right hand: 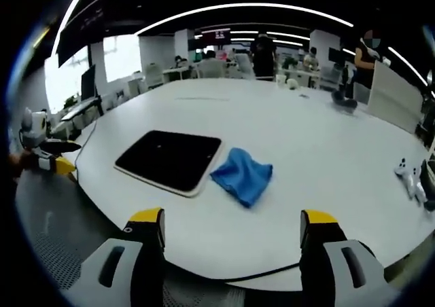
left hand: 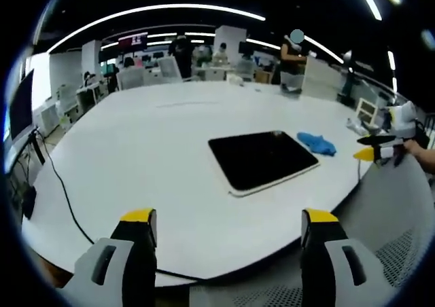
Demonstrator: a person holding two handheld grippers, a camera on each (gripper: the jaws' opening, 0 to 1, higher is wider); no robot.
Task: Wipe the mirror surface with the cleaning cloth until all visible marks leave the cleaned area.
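Observation:
The mirror (left hand: 262, 159) is a dark rectangular slab with a pale rim, lying flat on the white table (left hand: 149, 151). A crumpled blue cleaning cloth (left hand: 317, 143) rests on the table just beside its far right edge. My left gripper (left hand: 229, 220) hovers off the table's near edge, open, nothing between its jaws. The right gripper (left hand: 377, 149) comes in at the right, off the table's edge. From the right gripper view, the cloth (right hand: 243, 174) lies right of the mirror (right hand: 170, 159). My right gripper (right hand: 232, 220) is open and empty, short of both. The left gripper (right hand: 53, 156) shows at the far left.
A black cable (left hand: 64, 191) runs across the table's left side and along its near edge. A small white device (right hand: 408, 174) sits at the table's right edge. A mesh chair (left hand: 408, 253) stands below the table. Desks, monitors and people fill the background.

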